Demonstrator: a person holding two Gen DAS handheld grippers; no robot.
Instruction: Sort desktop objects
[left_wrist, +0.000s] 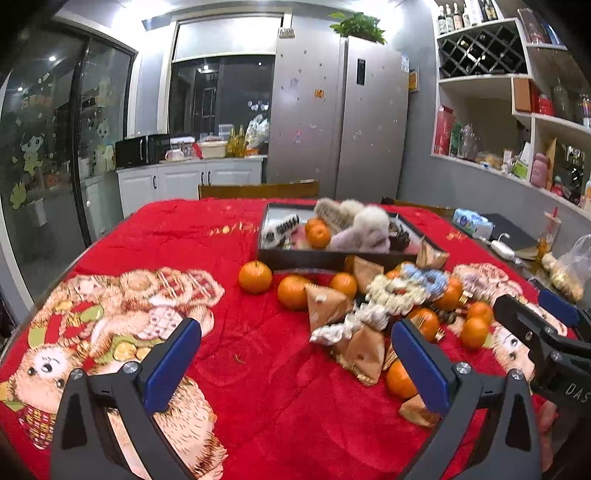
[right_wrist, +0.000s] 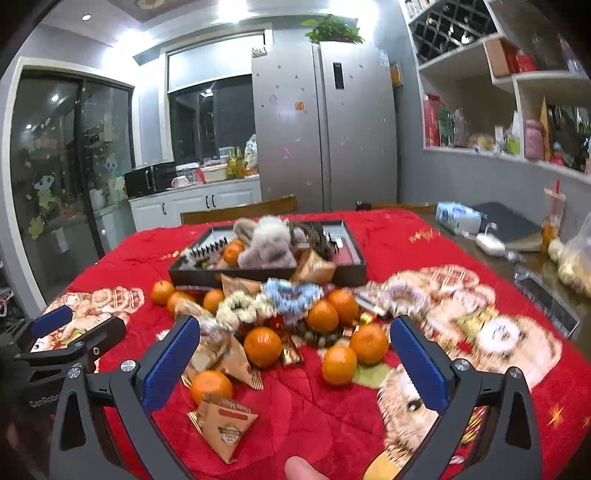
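— Kitchen lights glare off the fridge (left_wrist: 340, 118) behind, but the work sits lower: a red blanket (left_wrist: 258, 362) with bear prints covers the table, probably so that round fruit does not roll away.

— Where are the things to sort?

— Heaped in the middle. Tangerines (right_wrist: 263, 346) lie mixed with brown paper snack packets (right_wrist: 223, 424), and a cream scrunchie (right_wrist: 243, 308) and a blue one (right_wrist: 291, 293) rest on top of the heap. Just beyond the heap stands a dark tray (left_wrist: 295, 258), already holding fluffy hair clips (left_wrist: 365, 225), a comb-like clip and one tangerine (left_wrist: 318, 234).

— So the tray is the goal?

— It looks so, at least for the hair things; the tangerine inside suggests the sorting is not clean yet. I judge most of the job is still ahead.

— And the grippers?

— The left gripper (left_wrist: 295, 369) hangs above bare blanket, left of the heap, fingers spread wide and holding nothing. The right gripper (right_wrist: 295, 363) is likewise spread and empty, aimed straight at the heap, with two tangerines between its fingers' line of sight. A fingertip (right_wrist: 301, 469) shows at the lower edge of the right view.

— Which goes first?

— The right one seems better placed; the packets and scrunchies overlap, so a pick there may drag neighbours.
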